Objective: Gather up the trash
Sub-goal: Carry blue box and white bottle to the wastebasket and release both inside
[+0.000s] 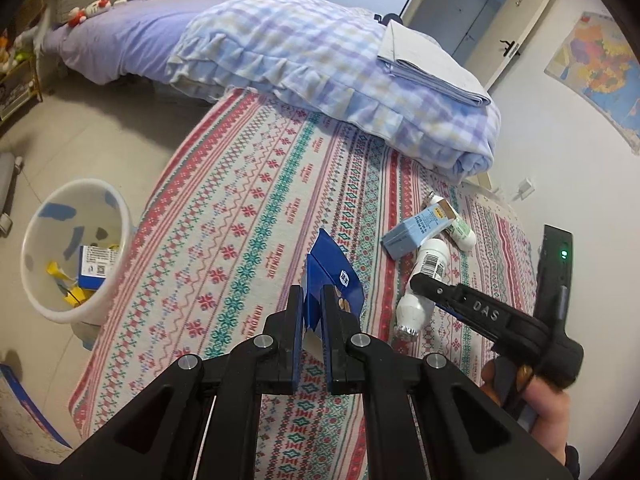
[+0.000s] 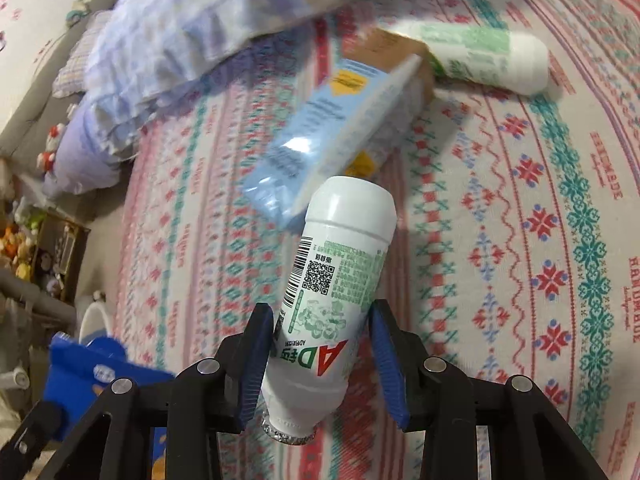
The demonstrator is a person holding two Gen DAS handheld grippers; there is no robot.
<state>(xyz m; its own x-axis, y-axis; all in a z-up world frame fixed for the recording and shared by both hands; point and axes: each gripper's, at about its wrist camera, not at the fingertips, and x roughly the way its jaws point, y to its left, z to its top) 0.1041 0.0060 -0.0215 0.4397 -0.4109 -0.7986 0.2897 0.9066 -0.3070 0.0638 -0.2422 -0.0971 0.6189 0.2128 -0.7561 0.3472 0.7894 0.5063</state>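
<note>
My left gripper (image 1: 312, 294) is shut on a dark blue carton (image 1: 332, 276) and holds it above the patterned bedspread (image 1: 240, 200). My right gripper (image 2: 320, 324) is open, its jaws on either side of a white AD-calcium bottle (image 2: 336, 276) that lies on the bedspread; the left pad touches it, the right pad stands a little apart. The same bottle shows in the left wrist view (image 1: 420, 284). A light blue box (image 2: 332, 128) and a second white-and-green bottle (image 2: 488, 56) lie just beyond. The white trash bin (image 1: 76, 248) stands on the floor at the left.
A folded checked quilt (image 1: 320, 64) with a folded sheet (image 1: 428, 64) lies across the bed behind the trash. The bin holds a blue box and yellow scraps. A low shelf (image 1: 16, 84) stands at the far left. The wall with a map (image 1: 600, 72) is at the right.
</note>
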